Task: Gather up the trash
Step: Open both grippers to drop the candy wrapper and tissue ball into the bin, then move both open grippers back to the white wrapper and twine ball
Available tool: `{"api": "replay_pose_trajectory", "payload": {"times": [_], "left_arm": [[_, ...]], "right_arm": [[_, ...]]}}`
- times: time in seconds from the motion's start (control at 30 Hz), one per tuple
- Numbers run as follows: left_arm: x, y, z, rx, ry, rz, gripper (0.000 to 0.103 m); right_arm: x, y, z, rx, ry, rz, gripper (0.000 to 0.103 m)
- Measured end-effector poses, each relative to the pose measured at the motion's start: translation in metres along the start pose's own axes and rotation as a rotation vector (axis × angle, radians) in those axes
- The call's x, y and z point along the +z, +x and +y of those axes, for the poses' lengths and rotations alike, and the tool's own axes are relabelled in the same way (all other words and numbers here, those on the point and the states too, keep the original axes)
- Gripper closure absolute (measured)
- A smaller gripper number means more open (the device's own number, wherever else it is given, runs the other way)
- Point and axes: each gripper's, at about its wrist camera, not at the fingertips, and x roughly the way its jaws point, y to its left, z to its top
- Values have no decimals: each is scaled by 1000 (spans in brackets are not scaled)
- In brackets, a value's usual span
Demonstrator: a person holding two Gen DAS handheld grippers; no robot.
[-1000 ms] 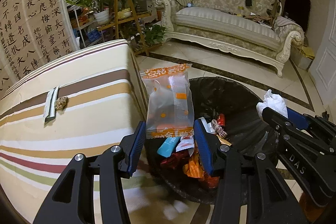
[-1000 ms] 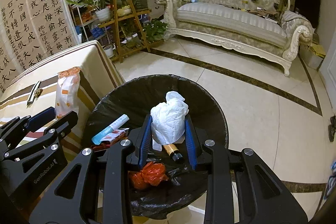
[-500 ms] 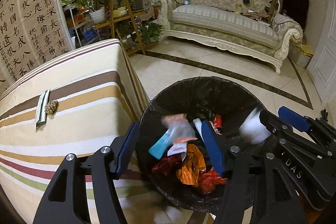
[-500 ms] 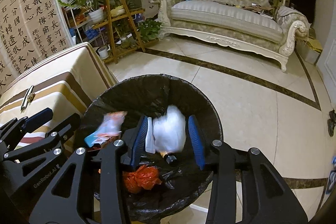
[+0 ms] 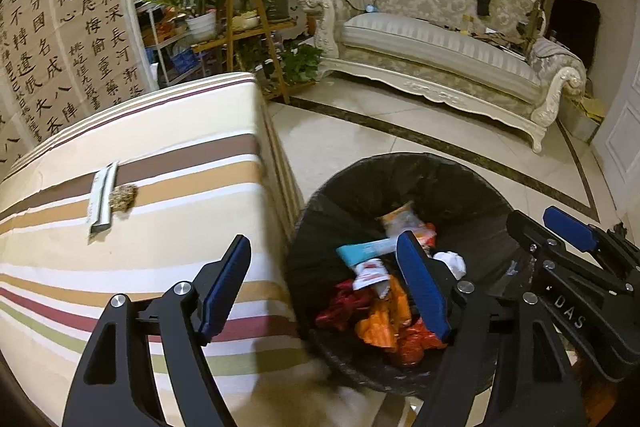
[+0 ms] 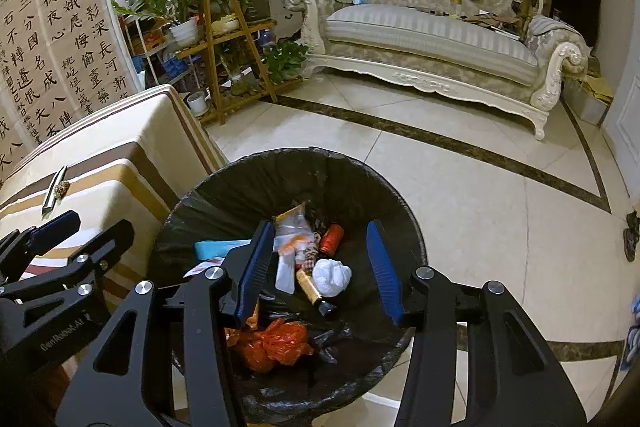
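A black-lined trash bin [image 5: 436, 179] [image 6: 240, 195] stands on the floor beside the striped table. Inside lie a clear orange-printed snack bag [image 6: 292, 227] [image 5: 404, 221], a crumpled white tissue [image 6: 332, 277] [image 5: 452, 263], a teal wrapper [image 5: 360, 251], a brown bottle [image 6: 314, 291] and orange and red wrappers [image 6: 280, 345]. My left gripper [image 5: 324, 285] is open and empty, over the bin's left rim and the table edge. My right gripper [image 6: 320, 265] is open and empty above the bin. A silver wrapper with a brown crumbly piece [image 5: 110, 197] lies on the table.
The striped table [image 5: 140, 227] fills the left. A tiled floor [image 6: 480, 187], a white sofa [image 6: 432, 39] and a wooden plant stand [image 6: 224, 47] are behind. A calligraphy screen [image 5: 52, 39] stands at the left.
Both grippers opened. The snack bag fell from the left gripper and the white tissue from the right gripper; both now lie in the bin.
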Motion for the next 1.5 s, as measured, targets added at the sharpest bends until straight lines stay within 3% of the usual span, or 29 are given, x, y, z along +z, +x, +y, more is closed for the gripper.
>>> {"api": "replay_pose_trajectory", "payload": {"times": [0.4,0.97,1.23,1.5], "left_arm": [[-7,-6,64,99,-97,20,30],[8,7,174,223,-251,38,30],[13,21,204,219,-303,70,30],[22,31,210,210,-304,76,30]], "right_arm": [[6,6,43,72,-66,11,55],[29,22,120,184,-155,12,55],[32,29,147,219,-187,20,55],[29,37,155,222,-198,38,55]]}}
